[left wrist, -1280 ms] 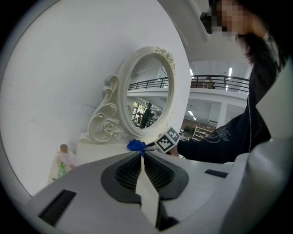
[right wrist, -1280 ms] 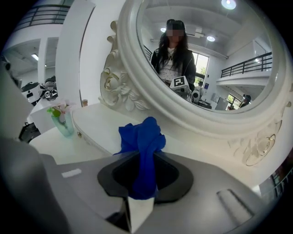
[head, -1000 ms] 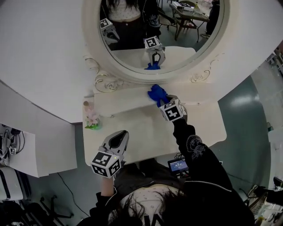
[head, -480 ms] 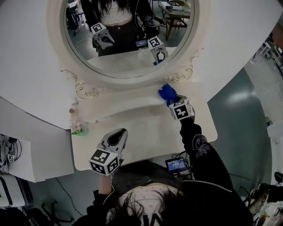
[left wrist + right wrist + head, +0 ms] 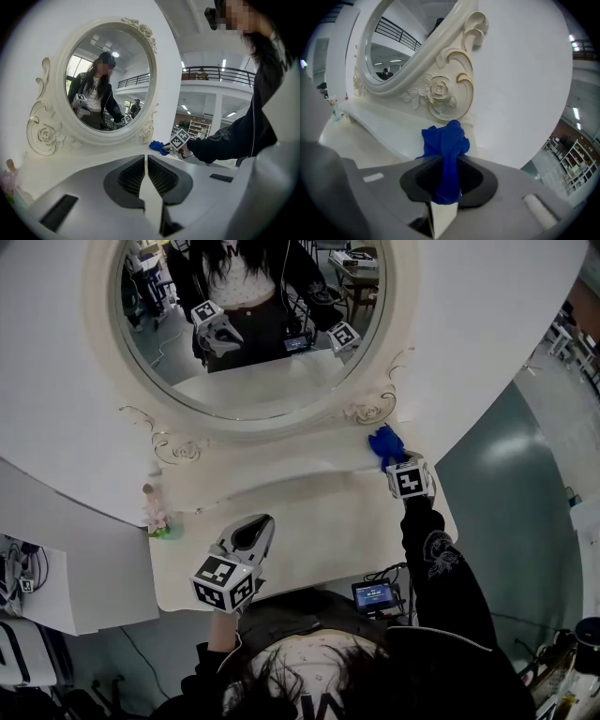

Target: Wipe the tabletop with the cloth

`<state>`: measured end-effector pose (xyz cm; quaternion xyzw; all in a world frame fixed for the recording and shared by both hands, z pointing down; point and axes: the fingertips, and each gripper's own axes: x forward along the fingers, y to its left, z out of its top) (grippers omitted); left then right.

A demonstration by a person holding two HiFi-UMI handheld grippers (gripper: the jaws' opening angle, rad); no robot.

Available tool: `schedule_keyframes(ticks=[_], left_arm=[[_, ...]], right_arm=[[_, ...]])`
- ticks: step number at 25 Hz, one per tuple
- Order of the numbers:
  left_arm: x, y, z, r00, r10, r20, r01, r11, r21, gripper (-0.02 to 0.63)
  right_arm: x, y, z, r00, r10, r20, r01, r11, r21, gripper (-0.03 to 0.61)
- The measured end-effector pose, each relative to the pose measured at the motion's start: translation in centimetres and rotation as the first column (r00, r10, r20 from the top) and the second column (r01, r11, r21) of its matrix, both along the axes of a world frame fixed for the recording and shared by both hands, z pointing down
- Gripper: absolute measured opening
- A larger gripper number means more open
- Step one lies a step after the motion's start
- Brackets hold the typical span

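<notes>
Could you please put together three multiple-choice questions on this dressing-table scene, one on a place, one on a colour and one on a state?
1. Where is the cloth?
A. At the left end of the tabletop.
B. At its back right, by the scroll of the mirror frame.
C. On the floor.

2. What colour is the cloth?
A. White.
B. Red.
C. Blue.

3. How do the jaws of the left gripper stand?
A. Wide apart.
B. Together, with nothing between them.
C. Shut on the cloth.

Answers:
1 B: the head view shows it at the back right beside the scroll, held in the right gripper.
2 C: it is blue in every view.
3 B: the left gripper view shows the jaws closed and empty.
</notes>
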<state>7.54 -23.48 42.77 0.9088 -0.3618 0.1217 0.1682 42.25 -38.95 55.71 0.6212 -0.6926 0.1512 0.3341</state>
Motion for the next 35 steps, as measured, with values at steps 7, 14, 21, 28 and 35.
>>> schedule_keyframes(ticks=[7, 14, 21, 28, 35], left_arm=[[-1.4, 0.0, 0.3, 0.999, -0.035, 0.020, 0.035, 0.999, -0.020, 0.002], [-2.9, 0.5, 1.4, 0.998, -0.047, 0.030, 0.048, 0.998, -0.038, 0.002], [-6.0, 1.7, 1.8, 0.999, -0.039, 0.038, 0.041, 0.999, -0.035, 0.002], [-13.6, 3.4, 2.2, 0.994, -0.100, 0.053, 0.102, 0.994, -0.038, 0.002], [-21.8, 5.7, 3.2, 0.984, -0.168, 0.060, 0.172, 0.984, -0.055, 0.002]], right_arm=[[4.8, 1.2, 0.5, 0.991, 0.136, -0.007, -0.136, 0.991, -0.009, 0.086], [4.2, 2.3, -0.1, 0.982, 0.187, -0.021, -0.187, 0.982, 0.007, 0.087], [-1.6, 5.2, -2.4, 0.990, 0.128, 0.058, -0.129, 0.992, 0.012, 0.087], [-12.0, 7.9, -4.2, 0.987, 0.053, 0.154, -0.055, 0.998, 0.008, 0.087], [-28.7, 11.1, -3.8, 0.959, -0.127, 0.252, 0.132, 0.991, -0.004, 0.087]])
